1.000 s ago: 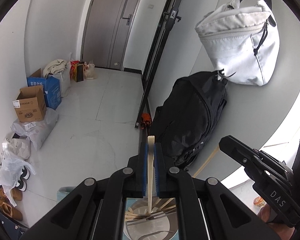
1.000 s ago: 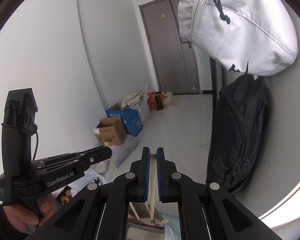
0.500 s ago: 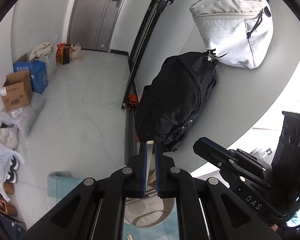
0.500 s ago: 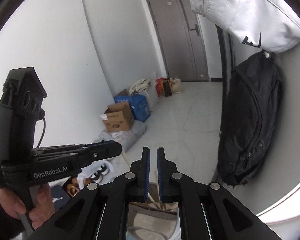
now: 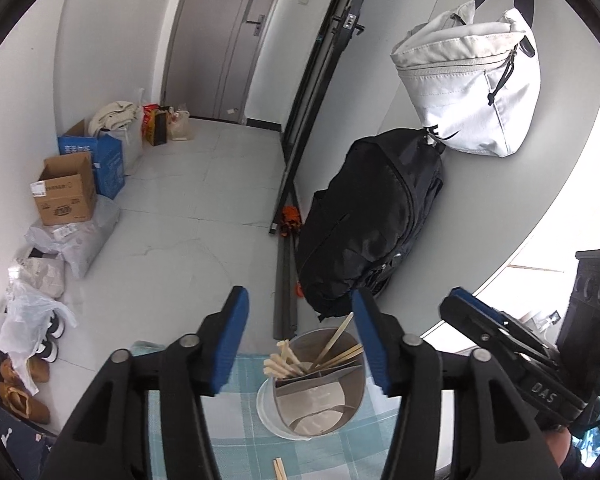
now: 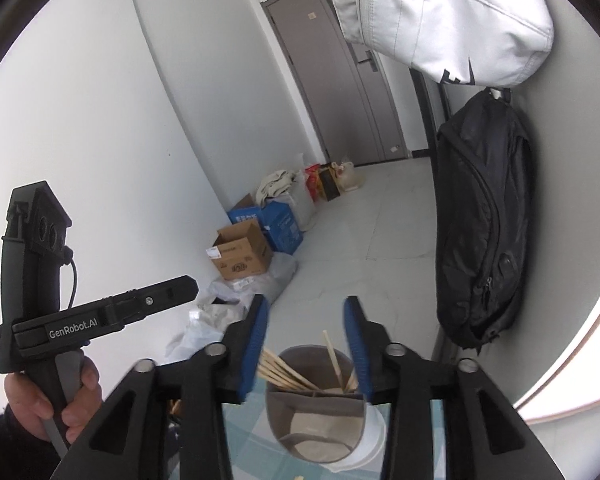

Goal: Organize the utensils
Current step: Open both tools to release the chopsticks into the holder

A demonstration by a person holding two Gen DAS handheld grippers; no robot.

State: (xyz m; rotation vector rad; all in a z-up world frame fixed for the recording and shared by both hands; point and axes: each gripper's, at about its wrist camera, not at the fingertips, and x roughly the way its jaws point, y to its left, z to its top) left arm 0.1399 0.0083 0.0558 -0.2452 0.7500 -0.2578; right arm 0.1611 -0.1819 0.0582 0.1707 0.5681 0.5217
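A round metal utensil holder (image 5: pixel 314 394) with a divider stands on a blue checked cloth (image 5: pixel 236 432). Several wooden chopsticks (image 5: pixel 290 360) lean inside it. It also shows in the right wrist view (image 6: pixel 318 408) with chopsticks (image 6: pixel 284 372) in it. My left gripper (image 5: pixel 300 336) is open and empty just above the holder. My right gripper (image 6: pixel 304 340) is open and empty above it too. One loose chopstick (image 5: pixel 278 468) lies on the cloth in front of the holder.
A black backpack (image 5: pixel 372 216) leans on the wall under a hanging white bag (image 5: pixel 468 88). Cardboard boxes (image 5: pixel 66 188), plastic bags and shoes line the left floor. The right gripper body (image 5: pixel 508 352) sits to the right; the left one (image 6: pixel 80 320) is hand-held.
Both grippers were shut on a chopstick each; both have opened and the chopsticks now stand in the holder. Both cameras have pulled back a little, showing the holder.
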